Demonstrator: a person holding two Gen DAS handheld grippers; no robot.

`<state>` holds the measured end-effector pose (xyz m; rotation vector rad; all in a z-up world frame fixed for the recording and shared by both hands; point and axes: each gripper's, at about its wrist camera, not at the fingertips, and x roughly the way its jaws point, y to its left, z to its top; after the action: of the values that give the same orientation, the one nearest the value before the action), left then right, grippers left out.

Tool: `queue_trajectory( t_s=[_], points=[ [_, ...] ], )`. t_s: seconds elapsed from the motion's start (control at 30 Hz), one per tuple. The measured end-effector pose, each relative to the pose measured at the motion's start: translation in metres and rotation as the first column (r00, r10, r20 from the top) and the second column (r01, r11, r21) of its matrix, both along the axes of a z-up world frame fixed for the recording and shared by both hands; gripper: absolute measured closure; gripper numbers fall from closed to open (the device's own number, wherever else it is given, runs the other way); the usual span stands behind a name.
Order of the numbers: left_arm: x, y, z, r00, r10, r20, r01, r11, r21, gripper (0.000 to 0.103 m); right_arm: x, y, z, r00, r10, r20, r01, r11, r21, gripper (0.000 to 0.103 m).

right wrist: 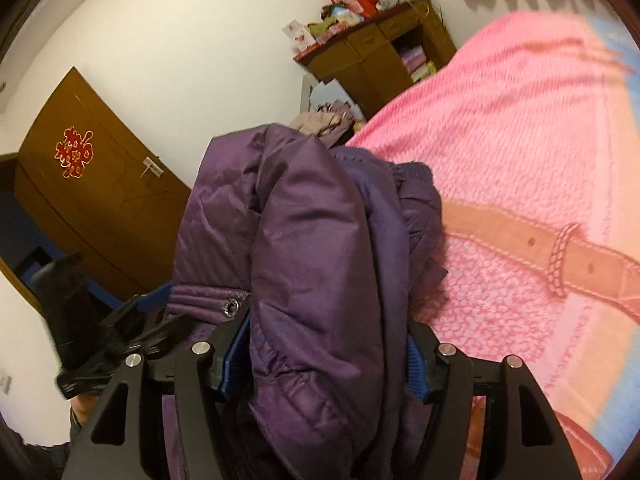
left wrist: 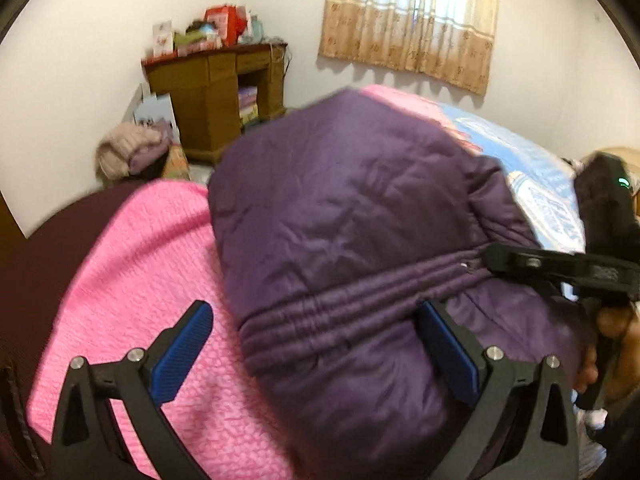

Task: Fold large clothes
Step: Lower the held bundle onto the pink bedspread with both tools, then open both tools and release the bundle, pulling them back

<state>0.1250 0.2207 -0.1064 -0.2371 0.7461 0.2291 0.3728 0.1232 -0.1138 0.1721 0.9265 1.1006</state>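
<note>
A purple padded jacket (left wrist: 360, 208) lies folded in a thick bundle on the pink bed cover (left wrist: 140, 260). My left gripper (left wrist: 318, 344) stands open over the jacket's near edge, one blue pad above the pink cover and the other against the jacket's ribbed band. From the right, my right gripper (left wrist: 520, 264) reaches onto that band, with a hand (left wrist: 612, 328) behind it. In the right wrist view the jacket (right wrist: 312, 240) bulges up between the right gripper's (right wrist: 326, 356) blue pads, which touch the fabric on both sides. The left gripper (right wrist: 120, 328) shows dark and blurred at the left.
A wooden desk (left wrist: 224, 92) stacked with boxes stands in the far corner, with a heap of clothes (left wrist: 132, 148) beside it. A curtain (left wrist: 412, 20) hangs behind the bed. A brown door (right wrist: 92, 184) is at the left. The bed cover turns blue (left wrist: 540, 184) to the right.
</note>
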Motion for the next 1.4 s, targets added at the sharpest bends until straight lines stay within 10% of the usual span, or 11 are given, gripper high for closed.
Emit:
queue_trajectory(
  t_s=[0.13,0.23,0.9,1.07,1.4],
  points=[
    [0.002,0.010,-0.007,1.000,0.006,0.009,-0.005,0.996,-0.094,0.000,-0.007,-0.017,0.016,0.996,-0.063,0.060,0.061,0.998,0.029,0.039],
    [0.002,0.007,-0.004,1.000,0.011,0.014,-0.010,0.996,-0.084,0.000,-0.010,-0.004,0.019,0.982,-0.082,0.168,0.103,0.987,-0.120,0.039],
    [0.025,0.009,-0.020,0.999,0.032,0.021,-0.031,0.996,-0.083,0.000,0.011,0.030,-0.014,0.986,-0.095,0.134,0.129,0.953,-0.275,0.028],
    [0.005,0.000,0.002,0.997,0.081,-0.002,-0.081,0.996,-0.049,0.000,-0.010,0.010,0.016,0.971,-0.136,0.198,0.178,0.960,-0.215,0.026],
    [-0.087,-0.032,0.080,0.978,0.036,0.204,-0.050,0.997,0.065,0.000,-0.110,-0.053,0.093,0.877,-0.253,0.409,0.317,0.943,-0.097,0.025]
  ],
)
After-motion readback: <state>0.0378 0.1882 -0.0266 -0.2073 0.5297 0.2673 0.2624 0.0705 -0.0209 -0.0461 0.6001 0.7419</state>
